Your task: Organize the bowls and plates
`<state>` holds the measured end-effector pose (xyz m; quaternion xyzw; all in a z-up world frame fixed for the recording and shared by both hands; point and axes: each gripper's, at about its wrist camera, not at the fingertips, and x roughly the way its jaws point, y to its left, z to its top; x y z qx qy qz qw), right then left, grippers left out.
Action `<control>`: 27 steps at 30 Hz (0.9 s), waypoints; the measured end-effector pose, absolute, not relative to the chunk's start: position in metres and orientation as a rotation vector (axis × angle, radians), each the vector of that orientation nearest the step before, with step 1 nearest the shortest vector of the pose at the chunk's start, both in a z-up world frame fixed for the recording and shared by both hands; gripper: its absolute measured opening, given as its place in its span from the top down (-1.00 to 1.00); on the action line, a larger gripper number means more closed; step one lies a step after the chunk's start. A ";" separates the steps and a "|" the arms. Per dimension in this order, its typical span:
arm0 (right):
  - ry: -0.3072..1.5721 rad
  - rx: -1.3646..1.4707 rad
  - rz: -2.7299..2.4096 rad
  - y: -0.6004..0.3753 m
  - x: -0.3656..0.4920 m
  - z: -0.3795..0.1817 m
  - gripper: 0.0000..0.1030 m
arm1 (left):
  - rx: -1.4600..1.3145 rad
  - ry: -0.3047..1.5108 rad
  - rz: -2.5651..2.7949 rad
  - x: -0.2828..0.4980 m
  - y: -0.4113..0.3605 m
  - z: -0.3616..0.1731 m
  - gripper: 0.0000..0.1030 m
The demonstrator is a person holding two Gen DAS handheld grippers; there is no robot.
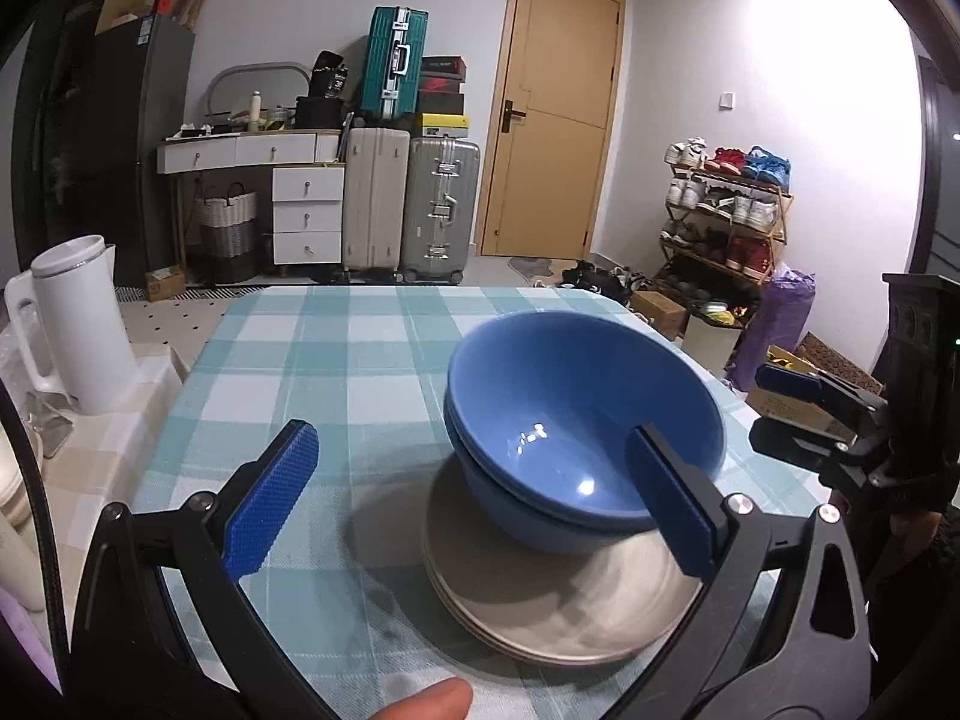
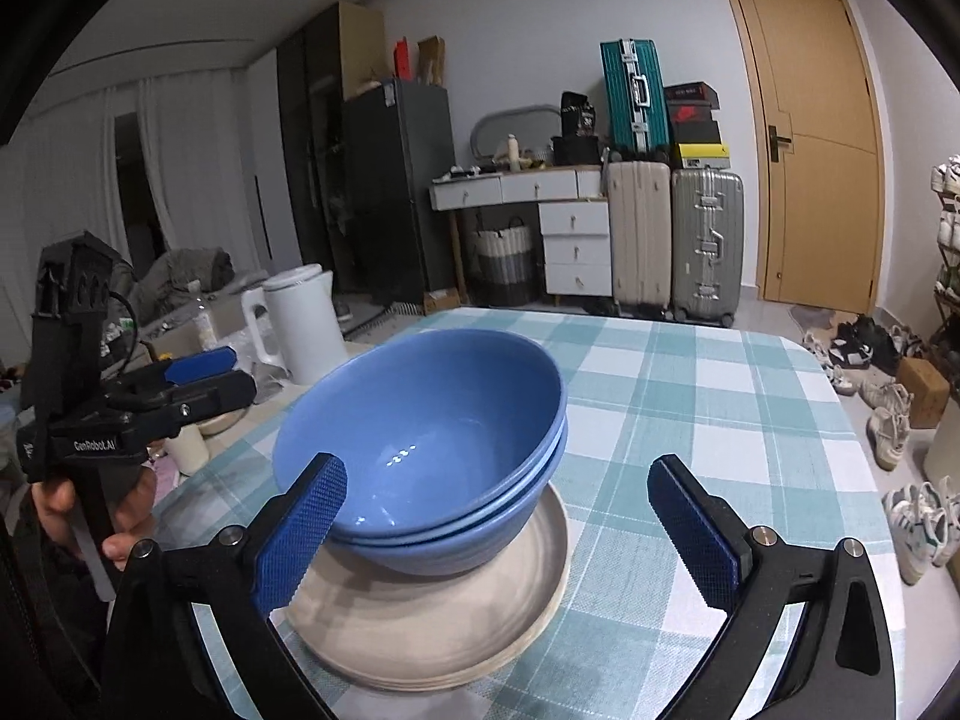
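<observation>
My tongs are black frames with silver screws and knurled blue pads [image 1: 273,498] — the left [image 2: 198,372] marked "GenRobot.AI", bare-skinned fingers.

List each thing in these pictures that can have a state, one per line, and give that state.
Blue bowls: two nested, upright, empty, on the plates.
Beige plates: stacked on the checked tablecloth.
Left gripper: open, holding nothing.
Right gripper: open, holding nothing.
White kettle: upright, lid shut.
Door: shut.
</observation>
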<state>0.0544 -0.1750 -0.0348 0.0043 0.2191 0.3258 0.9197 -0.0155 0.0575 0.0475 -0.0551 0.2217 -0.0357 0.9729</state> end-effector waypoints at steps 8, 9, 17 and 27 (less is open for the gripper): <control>0.403 0.009 0.688 -0.182 0.037 -0.049 -0.99 | -0.059 0.421 -0.101 -0.038 0.043 0.024 -0.98; 0.399 0.013 0.692 -0.183 0.035 -0.051 -0.99 | -0.059 0.419 -0.106 -0.039 0.042 0.021 -0.98; 0.343 0.039 0.714 -0.189 0.023 -0.064 -0.99 | -0.060 0.392 -0.143 -0.043 0.035 0.007 -0.98; 0.334 0.006 0.725 -0.183 0.016 -0.073 -0.99 | -0.046 0.376 -0.187 -0.041 0.027 -0.004 -0.98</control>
